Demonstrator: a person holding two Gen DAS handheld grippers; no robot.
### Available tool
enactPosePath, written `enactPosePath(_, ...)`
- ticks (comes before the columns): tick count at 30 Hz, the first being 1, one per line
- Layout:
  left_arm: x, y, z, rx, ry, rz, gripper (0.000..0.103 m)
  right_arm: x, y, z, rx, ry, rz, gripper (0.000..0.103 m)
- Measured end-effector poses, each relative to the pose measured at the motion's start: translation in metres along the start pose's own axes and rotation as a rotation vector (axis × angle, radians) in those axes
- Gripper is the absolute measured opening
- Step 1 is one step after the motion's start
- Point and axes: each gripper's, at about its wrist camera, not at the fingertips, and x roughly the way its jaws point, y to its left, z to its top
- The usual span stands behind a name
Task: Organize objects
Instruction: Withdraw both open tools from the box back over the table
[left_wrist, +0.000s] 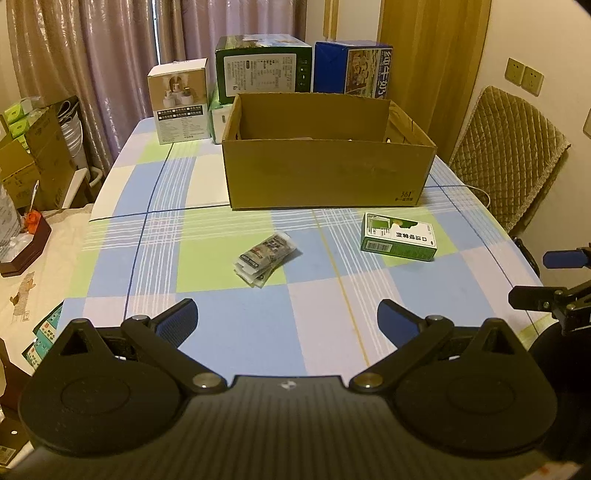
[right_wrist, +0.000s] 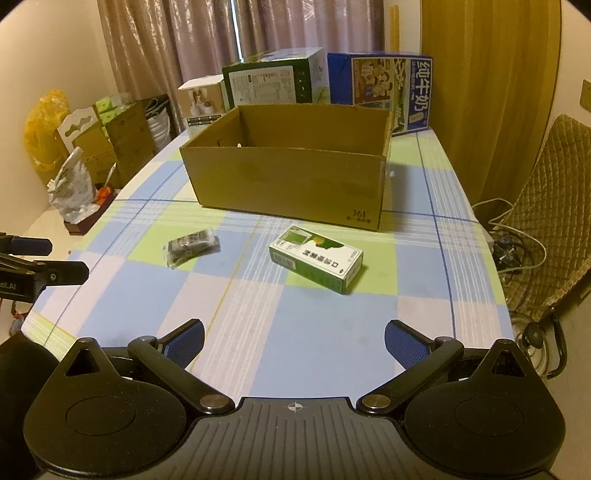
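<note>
Grippers both spread wide, holding nothing. Left gripper (left_wrist: 287, 323) sits at bottom centre of the left wrist view, blue pads apart over the checked tablecloth (left_wrist: 236, 332); right gripper (right_wrist: 293, 341) same pose at bottom centre of the right wrist view, jaws wide, empty. Each one also shows at the edge of the other's frame: the right gripper at far right, mid-height, in the left view, the left gripper at far left, mid-height, in the right view. Open cardboard box (left_wrist: 327, 173) stands upper centre of the left view, top open, near wall facing the camera; contents barely visible, cannot tell what lies inside. Green-and-white carton (left_wrist: 399, 238) lies flat on the cloth at right of centre, just below the box's lower right corner, apart from it. Clear-wrapped packet (left_wrist: 266, 258) lies flat at frame centre, well left of the carton, not touching it or the box. In the right view the carton is at centre, the packet left of centre, the box above both. Behind the box, top of frame: white product box (left_wrist: 179, 99) at left, green box (left_wrist: 263, 68) in middle, blue milk box (left_wrist: 352, 68) at right. Quilted chair (left_wrist: 511, 147) at right edge, curtain (left_wrist: 92, 48) upper left.
</note>
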Motion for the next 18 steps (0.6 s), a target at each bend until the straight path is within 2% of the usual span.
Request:
enactPosePath(12,0.018,0.006,0.0,0.008,0.021,-0.009,0.102,0.017,-0.006,0.003,-0.006,0.027,0.006,0.101)
enactPosePath(18,0.034,0.015,0.008,0.033,0.028,-0.014,0.102,0.034,-0.011,0.016,-0.084,0.034,0.012,0.101)
